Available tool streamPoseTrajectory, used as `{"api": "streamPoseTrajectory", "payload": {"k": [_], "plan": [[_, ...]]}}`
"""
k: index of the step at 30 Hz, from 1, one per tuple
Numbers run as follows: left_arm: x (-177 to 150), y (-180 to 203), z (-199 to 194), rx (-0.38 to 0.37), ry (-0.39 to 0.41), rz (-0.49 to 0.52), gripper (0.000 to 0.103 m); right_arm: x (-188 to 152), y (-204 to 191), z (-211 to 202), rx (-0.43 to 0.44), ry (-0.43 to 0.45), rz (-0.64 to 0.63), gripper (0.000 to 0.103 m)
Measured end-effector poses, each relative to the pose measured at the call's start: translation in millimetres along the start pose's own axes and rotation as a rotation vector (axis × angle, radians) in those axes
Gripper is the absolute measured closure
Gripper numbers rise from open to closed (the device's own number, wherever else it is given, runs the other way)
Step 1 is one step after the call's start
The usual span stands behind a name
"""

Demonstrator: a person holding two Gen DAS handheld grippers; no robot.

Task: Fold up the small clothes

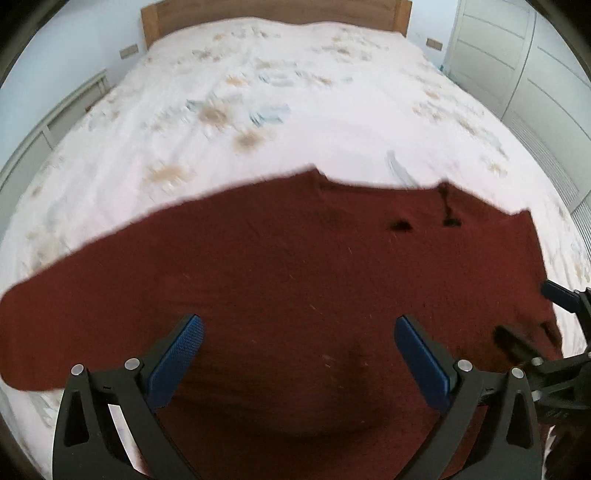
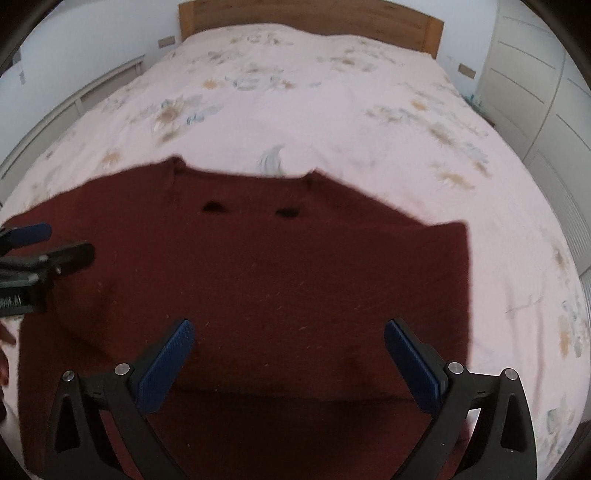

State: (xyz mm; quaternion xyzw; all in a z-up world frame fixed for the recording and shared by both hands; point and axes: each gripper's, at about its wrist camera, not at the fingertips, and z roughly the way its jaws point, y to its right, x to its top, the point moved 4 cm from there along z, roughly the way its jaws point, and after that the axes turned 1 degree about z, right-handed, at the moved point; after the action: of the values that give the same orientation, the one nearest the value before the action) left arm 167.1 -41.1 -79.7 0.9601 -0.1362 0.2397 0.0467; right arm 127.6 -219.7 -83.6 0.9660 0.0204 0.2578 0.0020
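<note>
One dark red sweater (image 1: 280,280) is laid flat on the near part of one floral-sheeted bed (image 1: 280,96), neckline toward the wooden headboard (image 1: 273,14), with two small dark marks below the collar. Two grippers are held side by side above its lower half. The left gripper (image 1: 298,332) and the right gripper (image 2: 289,334) are both spread wide, with nothing grasped.

Soft, even daylight with faint shadows; motion blur smears both views, and fisheye distortion bends dark-vignetted edges.
</note>
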Motion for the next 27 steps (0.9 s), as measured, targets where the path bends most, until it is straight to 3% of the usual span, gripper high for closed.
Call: {"api": "streamPoseTrajectory", "payload": {"k": [5,12,20,27], "plan": [[-24,5,37,0.036,-0.082,0.015,0.001,-24,22,30,-0.027,-0.052,0.034,0.000],[-37,-20,42,0.033,-0.058,-0.005,0.000,-35,75,31,-0.027,-0.047,0.119,0.000],[-36,-22,50,0.029,-0.028,-0.014,0.001,-44,76,40,0.011,-0.021,0.094,0.000],[-39,-19,48,0.058,0.047,-0.042,0.001,-45,73,40,-0.001,-0.044,0.101,0.000]]}}
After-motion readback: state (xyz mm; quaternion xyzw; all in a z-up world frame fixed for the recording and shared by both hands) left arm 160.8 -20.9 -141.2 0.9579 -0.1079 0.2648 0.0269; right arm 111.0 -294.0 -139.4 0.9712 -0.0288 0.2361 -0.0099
